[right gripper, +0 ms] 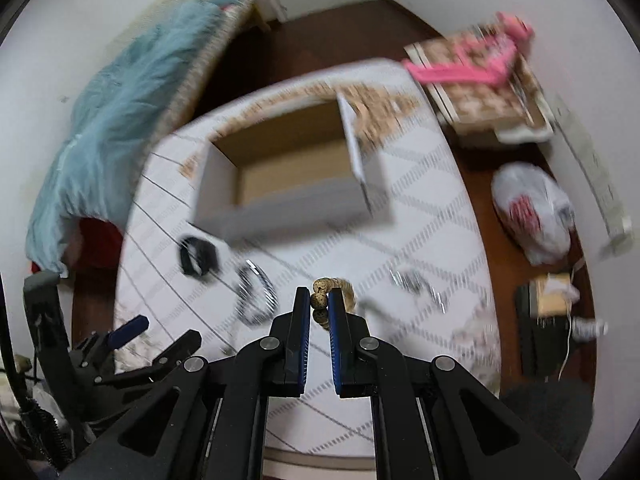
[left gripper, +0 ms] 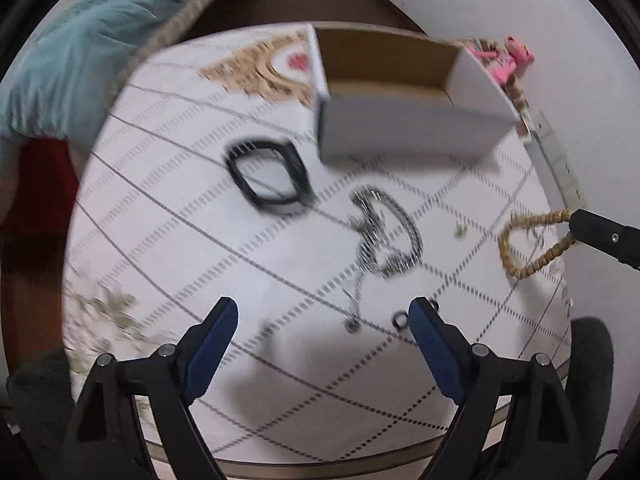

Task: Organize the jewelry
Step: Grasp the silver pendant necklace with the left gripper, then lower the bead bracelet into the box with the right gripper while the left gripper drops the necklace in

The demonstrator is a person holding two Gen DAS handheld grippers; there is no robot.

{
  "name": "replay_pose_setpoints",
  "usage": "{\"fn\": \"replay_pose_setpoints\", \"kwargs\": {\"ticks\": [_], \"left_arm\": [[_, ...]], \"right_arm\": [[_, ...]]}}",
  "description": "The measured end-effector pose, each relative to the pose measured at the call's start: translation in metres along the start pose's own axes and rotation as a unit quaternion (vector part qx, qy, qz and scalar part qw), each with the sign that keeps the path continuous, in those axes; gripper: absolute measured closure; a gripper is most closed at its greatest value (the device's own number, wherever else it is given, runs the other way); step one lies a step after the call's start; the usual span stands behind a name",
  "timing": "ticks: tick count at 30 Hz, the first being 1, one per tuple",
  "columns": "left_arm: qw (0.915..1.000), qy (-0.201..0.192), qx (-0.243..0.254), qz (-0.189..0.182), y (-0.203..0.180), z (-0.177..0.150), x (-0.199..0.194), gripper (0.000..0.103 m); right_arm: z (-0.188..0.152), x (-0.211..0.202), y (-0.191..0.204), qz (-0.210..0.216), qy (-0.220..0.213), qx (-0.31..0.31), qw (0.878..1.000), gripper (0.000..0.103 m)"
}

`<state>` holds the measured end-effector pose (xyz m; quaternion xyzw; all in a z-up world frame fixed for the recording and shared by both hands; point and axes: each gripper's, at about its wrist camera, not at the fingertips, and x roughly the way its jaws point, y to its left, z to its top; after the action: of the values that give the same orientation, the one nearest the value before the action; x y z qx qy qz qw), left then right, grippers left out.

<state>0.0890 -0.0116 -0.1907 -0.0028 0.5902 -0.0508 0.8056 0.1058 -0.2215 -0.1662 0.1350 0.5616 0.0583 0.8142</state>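
An open cardboard box (left gripper: 404, 136) (right gripper: 280, 184) stands at the back of a round table (left gripper: 200, 240) with a white patterned cloth. A black bracelet (left gripper: 266, 176) (right gripper: 197, 257) lies in front of it. A silver chain (left gripper: 380, 236) (right gripper: 256, 294) lies mid-table. My left gripper (left gripper: 322, 316) is open above the cloth, near a small ring (left gripper: 400, 320). My right gripper (right gripper: 319, 300) is shut on a tan beaded bracelet (right gripper: 334, 292) (left gripper: 528, 244) and holds it over the table's right side.
A teal pillow (left gripper: 80, 48) lies on a wicker seat at the left. A pink item on a patterned box (right gripper: 476, 80), a plastic bag (right gripper: 532, 216) and a power strip (right gripper: 596, 176) lie on the floor at the right. More silver jewelry (right gripper: 416, 284) lies right of centre.
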Motion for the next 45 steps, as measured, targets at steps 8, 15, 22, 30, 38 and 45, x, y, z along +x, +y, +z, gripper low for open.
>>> {"fn": "replay_pose_setpoints", "kwargs": {"ticks": [8, 15, 22, 30, 38, 45], "left_arm": [[0.9991, 0.015, 0.035, 0.016, -0.021, -0.009, 0.028, 0.085], [0.9991, 0.0, 0.041, 0.006, -0.023, -0.014, 0.023, 0.096], [0.9972, -0.044, 0.028, -0.053, -0.018, 0.006, -0.042, 0.096], [0.9857, -0.125, 0.027, -0.11, -0.013, 0.074, -0.133, 0.096], [0.9806, -0.149, 0.048, -0.119, -0.016, 0.151, -0.142, 0.096], [0.988, -0.068, 0.026, -0.136, -0.01, 0.188, -0.075, 0.096]], "right_arm": [[-0.018, 0.018, -0.022, -0.024, 0.012, 0.021, 0.999, 0.094], [-0.018, 0.019, -0.02, -0.026, 0.011, 0.023, 0.999, 0.094], [-0.004, -0.007, -0.01, 0.013, -0.001, 0.028, 1.0, 0.094], [0.053, -0.062, 0.018, 0.074, -0.055, 0.004, 0.996, 0.094], [0.121, -0.049, 0.049, 0.069, -0.062, -0.041, 0.995, 0.094], [0.16, 0.006, 0.056, 0.061, -0.003, -0.052, 0.997, 0.094]]}}
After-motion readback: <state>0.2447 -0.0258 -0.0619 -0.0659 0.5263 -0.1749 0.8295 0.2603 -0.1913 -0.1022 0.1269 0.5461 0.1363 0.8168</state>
